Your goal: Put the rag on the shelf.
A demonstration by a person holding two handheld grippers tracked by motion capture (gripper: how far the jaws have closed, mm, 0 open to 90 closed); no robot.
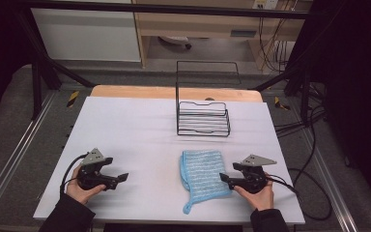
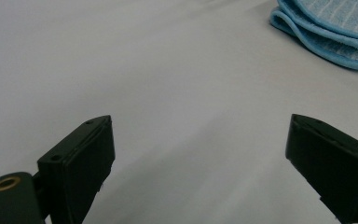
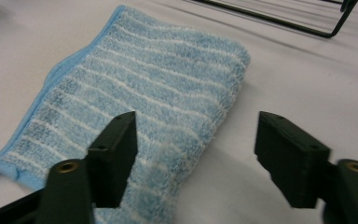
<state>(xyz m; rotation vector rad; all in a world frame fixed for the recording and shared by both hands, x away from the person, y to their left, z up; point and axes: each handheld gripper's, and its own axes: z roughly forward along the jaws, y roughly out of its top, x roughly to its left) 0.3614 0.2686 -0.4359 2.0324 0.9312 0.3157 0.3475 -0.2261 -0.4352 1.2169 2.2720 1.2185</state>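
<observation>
A folded light-blue towel with white stripes (image 1: 202,174) lies on the white table (image 1: 140,130), right of centre near the front; I also see the towel (image 3: 154,107) close up and its folded edge (image 2: 326,32) from the left. My right gripper (image 1: 225,179) sits at the towel's right edge, open, its jaws straddling the towel's border (image 3: 196,158). My left gripper (image 1: 122,178) rests on bare table at the front left, well away from the towel, open and empty (image 2: 200,163).
A black wire rack (image 1: 203,118) with a tall wire back stands behind the towel, at the table's middle back; its base wires (image 3: 279,18) show beyond the towel. Cables trail off the table's right side. A wooden strip (image 1: 174,92) runs along the far edge.
</observation>
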